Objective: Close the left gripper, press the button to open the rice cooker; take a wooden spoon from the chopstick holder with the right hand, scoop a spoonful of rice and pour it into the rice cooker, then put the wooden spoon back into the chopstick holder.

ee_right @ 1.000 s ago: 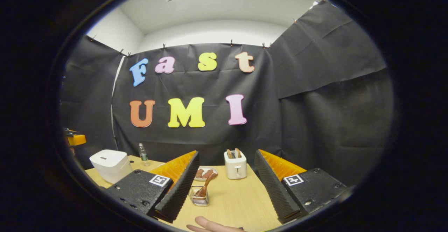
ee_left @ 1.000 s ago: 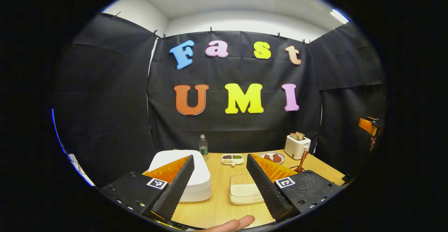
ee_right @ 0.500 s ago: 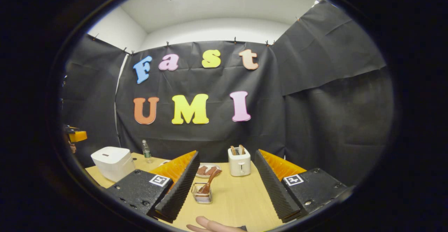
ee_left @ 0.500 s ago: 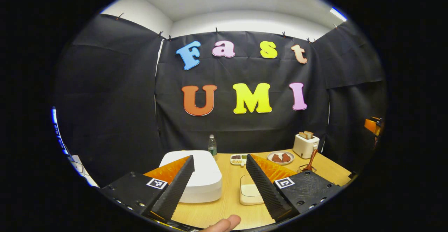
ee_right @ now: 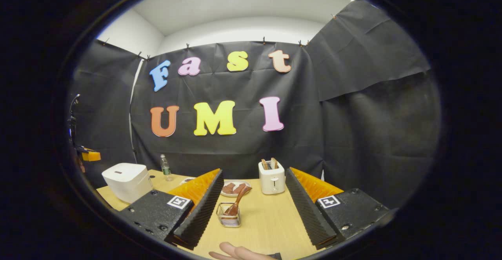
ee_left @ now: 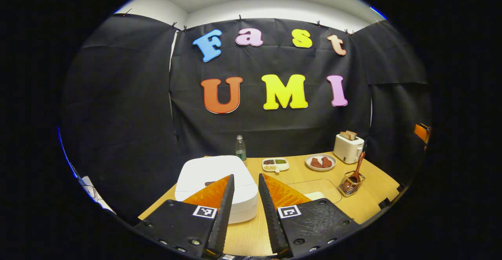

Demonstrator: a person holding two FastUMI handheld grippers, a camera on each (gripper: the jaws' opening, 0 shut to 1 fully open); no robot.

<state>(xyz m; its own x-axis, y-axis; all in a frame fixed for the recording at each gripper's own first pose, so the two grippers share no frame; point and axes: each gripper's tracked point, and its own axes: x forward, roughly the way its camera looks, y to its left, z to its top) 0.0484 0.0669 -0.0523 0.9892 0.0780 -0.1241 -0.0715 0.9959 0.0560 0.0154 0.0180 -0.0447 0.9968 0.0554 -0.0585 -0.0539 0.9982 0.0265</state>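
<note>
The white rice cooker (ee_left: 213,171) sits shut at the table's left, right behind my left gripper (ee_left: 246,177), whose fingers stand a narrow gap apart with nothing between them. A flat box of rice (ee_left: 313,187) lies just right of it, partly hidden by the finger. The wooden spoon (ee_left: 357,168) stands in the wire chopstick holder (ee_left: 351,183) at the right. In the right gripper view, my right gripper (ee_right: 254,173) is wide open above the table, with the spoon (ee_right: 237,203) and holder (ee_right: 229,219) low between its fingers and farther off. The rice cooker (ee_right: 126,179) is at far left.
A white toaster (ee_right: 271,179) with bread, a plate of brown food (ee_left: 320,162), a small divided dish (ee_left: 275,164) and a water bottle (ee_left: 240,148) line the back of the wooden table (ee_right: 266,224). A person's finger (ee_right: 235,252) shows at the bottom edge.
My left gripper's fingers have drawn from wide apart to a narrow gap, and it has tilted down toward the cooker. The right gripper has edged slightly toward the spoon holder.
</note>
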